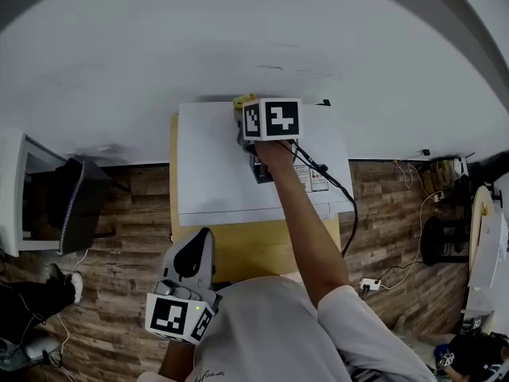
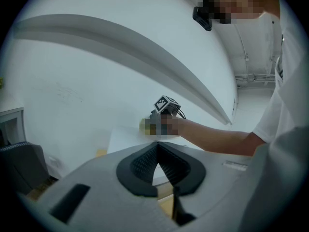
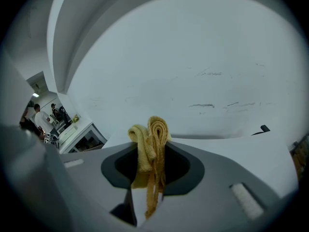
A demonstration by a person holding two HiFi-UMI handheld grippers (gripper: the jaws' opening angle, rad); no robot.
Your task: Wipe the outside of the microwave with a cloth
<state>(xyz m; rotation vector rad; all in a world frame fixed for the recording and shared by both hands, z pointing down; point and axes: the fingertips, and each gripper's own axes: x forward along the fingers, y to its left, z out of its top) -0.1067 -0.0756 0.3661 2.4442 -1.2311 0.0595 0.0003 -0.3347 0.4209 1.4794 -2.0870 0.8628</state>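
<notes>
A white microwave [image 1: 215, 165] stands on a yellow wooden table [image 1: 246, 245] against the white wall; I look down on its top. My right gripper [image 1: 242, 110] reaches over the back of the top, shut on a folded yellow cloth [image 3: 150, 144] whose end [image 1: 241, 100] shows near the rear edge. My left gripper [image 1: 195, 249] hangs low in front of the table, jaws together with nothing between them. In the left gripper view the microwave [image 2: 130, 139] lies ahead with the right gripper [image 2: 153, 124] over it.
A black cable [image 1: 334, 185] runs from the right gripper across the microwave top and down its right side. A white cabinet with a dark chair [image 1: 71, 201] stands to the left. A power strip [image 1: 370, 283] and cords lie on the wooden floor at right.
</notes>
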